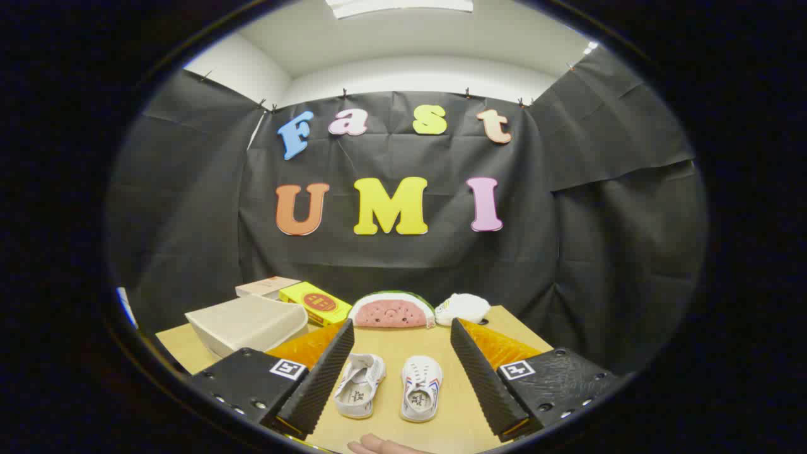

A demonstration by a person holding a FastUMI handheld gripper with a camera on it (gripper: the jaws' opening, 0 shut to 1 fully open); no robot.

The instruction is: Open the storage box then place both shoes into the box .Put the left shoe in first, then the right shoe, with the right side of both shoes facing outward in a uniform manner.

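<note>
Sitting side by side on the wooden table (441,435), the two white shoes, left shoe (359,384) and right shoe (421,388), lie between my fingers, toes away from me. My gripper (401,343) is spread wide, holding nothing. Off beyond my left finger rests the beige storage box (249,325), lid shut. Farther back: a yellow carton (315,302), a watermelon slice toy (392,310), a white cloth bundle (463,308). A fingertip (378,446) shows close by me.

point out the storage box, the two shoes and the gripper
storage box (249,323): gripper view, its closed lid
left-hand shoe (359,384): gripper view, its insole
right-hand shoe (421,388): gripper view, its insole
gripper (401,353): gripper view, open, midway between fingertips
</note>
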